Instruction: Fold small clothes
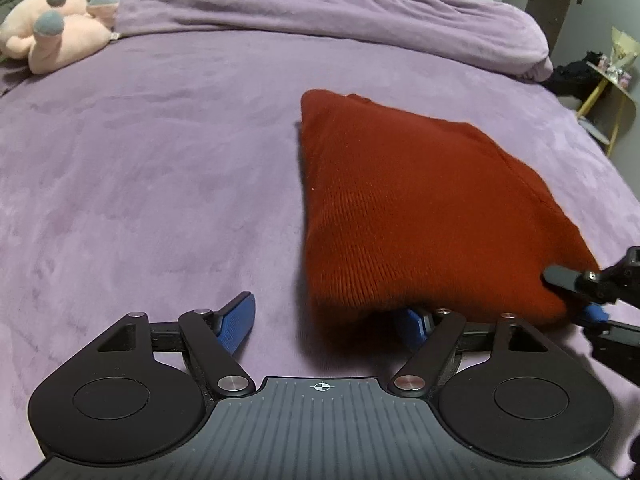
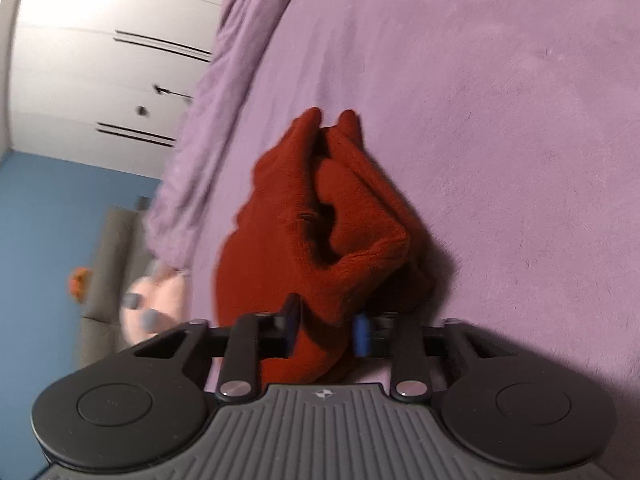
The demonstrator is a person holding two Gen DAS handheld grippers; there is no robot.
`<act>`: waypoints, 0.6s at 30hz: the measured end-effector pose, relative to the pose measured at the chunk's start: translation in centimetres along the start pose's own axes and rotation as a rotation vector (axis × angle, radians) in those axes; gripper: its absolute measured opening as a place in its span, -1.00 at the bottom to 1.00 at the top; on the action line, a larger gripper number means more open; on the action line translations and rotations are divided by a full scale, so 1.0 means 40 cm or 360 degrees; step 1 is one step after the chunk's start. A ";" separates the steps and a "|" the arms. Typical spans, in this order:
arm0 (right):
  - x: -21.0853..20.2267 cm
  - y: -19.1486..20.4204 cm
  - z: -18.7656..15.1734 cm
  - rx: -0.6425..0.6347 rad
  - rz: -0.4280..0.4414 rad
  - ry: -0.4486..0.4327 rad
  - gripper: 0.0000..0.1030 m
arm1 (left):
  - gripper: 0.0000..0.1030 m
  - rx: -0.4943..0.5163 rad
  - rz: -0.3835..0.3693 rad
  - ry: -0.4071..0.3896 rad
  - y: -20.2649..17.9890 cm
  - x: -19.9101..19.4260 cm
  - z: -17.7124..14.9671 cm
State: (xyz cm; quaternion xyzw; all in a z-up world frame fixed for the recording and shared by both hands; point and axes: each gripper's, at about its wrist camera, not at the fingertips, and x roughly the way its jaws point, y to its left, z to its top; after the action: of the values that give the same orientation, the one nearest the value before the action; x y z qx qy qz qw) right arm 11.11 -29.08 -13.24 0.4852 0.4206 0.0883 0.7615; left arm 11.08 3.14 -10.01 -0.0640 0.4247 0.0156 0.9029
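A red knitted garment [image 1: 420,200] lies folded into a thick bundle on the purple bed sheet [image 1: 140,160]. My left gripper [image 1: 324,316] stands open at its near left corner. The left blue pad [image 1: 236,324] is bare on the sheet, and the right pad [image 1: 412,324] is tucked under the garment's edge. My right gripper [image 1: 576,294] comes in from the right edge and pinches the garment's near right corner. In the right wrist view, the right gripper [image 2: 326,332] is rolled sideways and shut on a fold of the red garment [image 2: 312,220], whose layers bunch up in front.
A pink plush toy [image 1: 56,28] lies at the bed's far left. A rolled purple duvet [image 1: 320,12] runs along the far side. A yellow side table [image 1: 612,80] stands beyond the bed's right edge. White wardrobe doors [image 2: 100,60] and a grey sofa [image 2: 108,280] are beyond.
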 end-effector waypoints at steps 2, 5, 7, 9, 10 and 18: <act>-0.002 0.004 -0.002 0.0055 0.0056 -0.0007 -0.80 | 0.51 -0.0023 0.0045 0.0014 0.008 0.012 -0.001; -0.015 -0.055 0.004 0.0449 0.0398 -0.0008 -0.86 | 0.63 -0.0125 0.0044 -0.0009 0.044 -0.003 -0.003; -0.030 -0.024 0.015 0.0103 0.0096 -0.0070 -0.86 | 0.66 -0.0196 0.0047 0.0026 0.066 -0.008 -0.006; -0.019 0.011 0.002 -0.0236 -0.0139 -0.0083 -0.86 | 0.66 -0.0268 0.0029 0.0062 0.086 -0.005 -0.006; -0.015 0.022 -0.007 -0.0309 -0.0164 -0.0096 -0.86 | 0.65 -0.0279 0.0034 0.0072 0.090 -0.006 -0.003; -0.012 0.066 -0.019 -0.0631 -0.0343 -0.0125 -0.82 | 0.64 -0.0309 0.0029 0.0090 0.103 -0.023 -0.012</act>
State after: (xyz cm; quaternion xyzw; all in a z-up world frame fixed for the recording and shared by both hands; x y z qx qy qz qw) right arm 10.99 -27.46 -10.96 0.2813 0.4144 0.0683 0.8628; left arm 9.78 7.20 -10.01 -0.1477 0.4470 0.0630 0.8800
